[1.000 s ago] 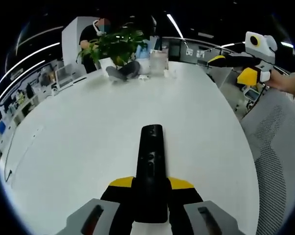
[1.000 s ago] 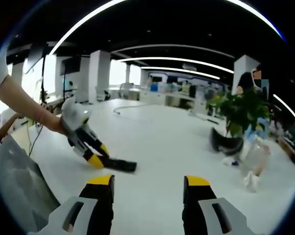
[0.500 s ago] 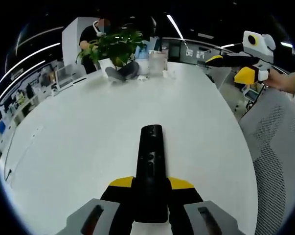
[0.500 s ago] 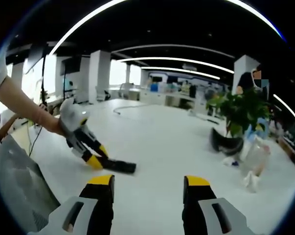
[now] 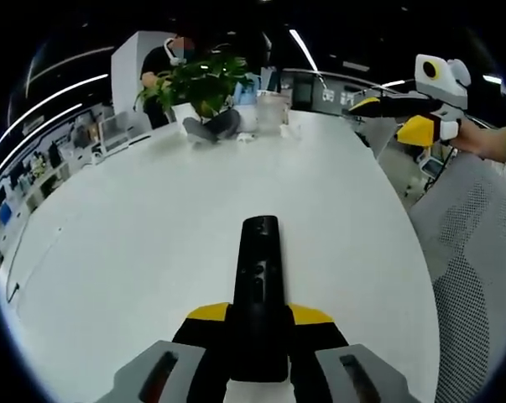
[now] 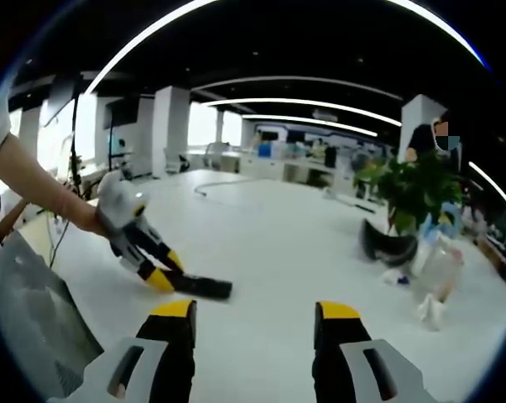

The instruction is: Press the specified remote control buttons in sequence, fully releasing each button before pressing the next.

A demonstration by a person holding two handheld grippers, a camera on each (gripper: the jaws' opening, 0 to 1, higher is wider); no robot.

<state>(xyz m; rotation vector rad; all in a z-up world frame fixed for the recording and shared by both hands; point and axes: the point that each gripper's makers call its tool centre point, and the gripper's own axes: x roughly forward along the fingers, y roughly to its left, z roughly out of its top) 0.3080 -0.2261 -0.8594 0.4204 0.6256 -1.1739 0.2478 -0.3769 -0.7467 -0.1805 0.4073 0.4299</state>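
The left gripper (image 5: pixel 257 336) pinches the long black remote control (image 5: pixel 258 294), which lies flat on the big white table (image 5: pixel 135 243) pointing to 12 o'clock. The right gripper (image 6: pixel 257 323) hangs spread apart above bare tabletop, far from the green leafy plant (image 6: pixel 416 189) at 2 o'clock.

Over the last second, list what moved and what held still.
Little changed. The left gripper shifted slightly, keeping its clamp on the remote lying on the white table. The right gripper stayed open in the air, off the buttons.
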